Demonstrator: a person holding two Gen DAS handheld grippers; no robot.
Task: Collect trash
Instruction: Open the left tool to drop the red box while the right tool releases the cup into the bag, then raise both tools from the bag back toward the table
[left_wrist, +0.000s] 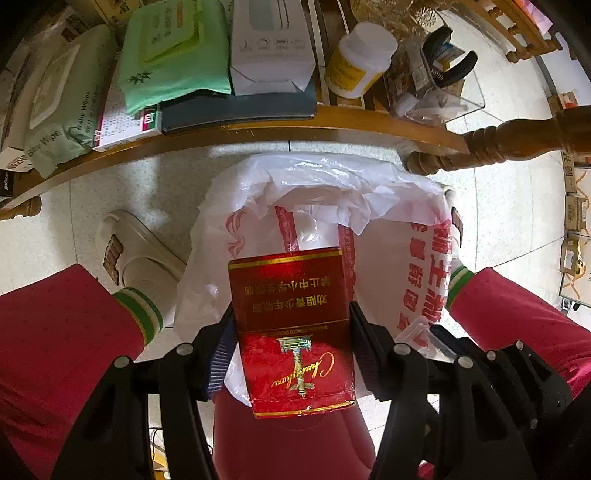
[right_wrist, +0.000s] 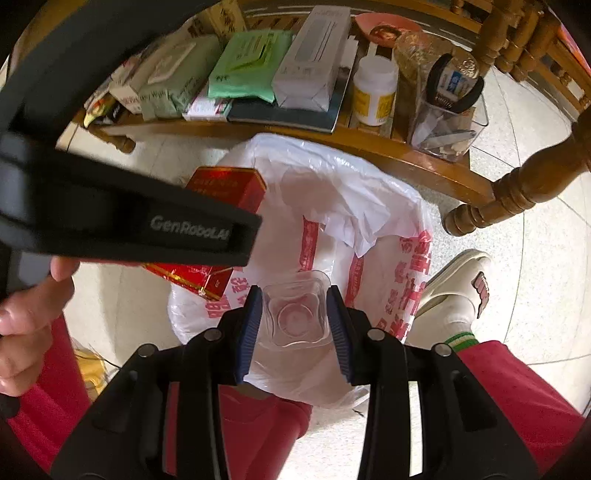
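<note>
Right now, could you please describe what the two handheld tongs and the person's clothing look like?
Both tongs, left and right, are black plastic with round silver pivot pins and ribbed dark-blue pads. The left one's body carries white "GenRobot.AI" lettering. The person wears red trousers, green-and-white striped sock cuffs, and cream slippers.

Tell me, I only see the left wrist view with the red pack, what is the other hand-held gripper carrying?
Observer: The right hand-held gripper is shut on a clear plastic cup, pads on two opposite sides.
Operator: Is it over the bag too?
Observer: Yes, the cup hangs above the mouth of the white trash bag.
Operator: Where is my red pack from there?
Observer: The red cigarette pack sits left of the cup, over the bag's left edge, partly hidden by the left hand-held gripper.
</note>
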